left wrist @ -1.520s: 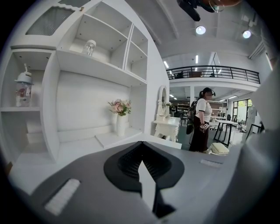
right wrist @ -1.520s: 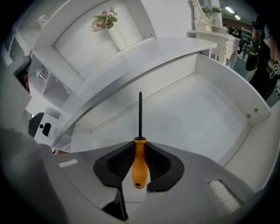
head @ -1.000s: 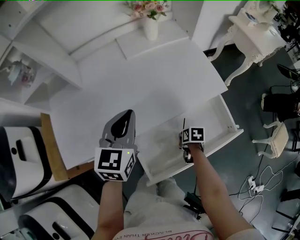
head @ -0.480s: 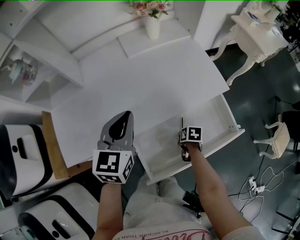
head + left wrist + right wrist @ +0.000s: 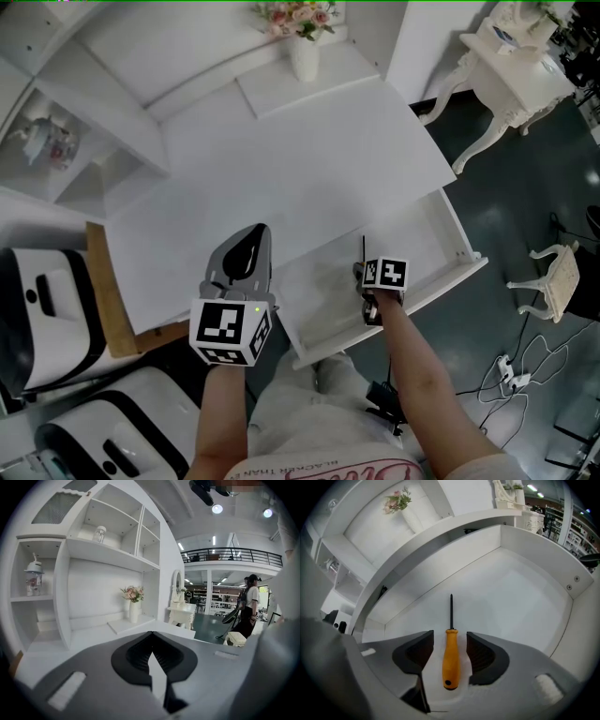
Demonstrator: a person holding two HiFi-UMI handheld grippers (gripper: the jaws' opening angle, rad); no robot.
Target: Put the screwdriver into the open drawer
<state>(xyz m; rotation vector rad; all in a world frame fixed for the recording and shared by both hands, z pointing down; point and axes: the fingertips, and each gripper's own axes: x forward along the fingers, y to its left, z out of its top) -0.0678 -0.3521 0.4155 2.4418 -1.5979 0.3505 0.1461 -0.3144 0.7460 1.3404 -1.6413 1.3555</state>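
An orange-handled screwdriver (image 5: 451, 656) with a dark shaft lies on the white floor of the open drawer (image 5: 458, 246), tip pointing to the drawer's back. My right gripper (image 5: 450, 639) points steeply down into the drawer; its jaws are opening, and the handle sits between the pads with a gap on each side. From the head view, the right gripper (image 5: 367, 281) is over the drawer's left half, with the thin screwdriver shaft (image 5: 364, 248) showing beyond it. My left gripper (image 5: 251, 234) hovers over the desk's front edge, shut and empty, and its tips meet in the left gripper view (image 5: 152, 634).
A vase of flowers (image 5: 302, 47) stands on the raised shelf at the desk's back. Cubby shelves (image 5: 56, 150) hold small items at left. A wooden board (image 5: 108, 300) leans left of the desk. An ornate white table (image 5: 511, 52) and a stool (image 5: 553, 277) stand at right.
Little differs in the head view: the right gripper's marker cube has turned slightly over the drawer, and the left gripper stays where it was.
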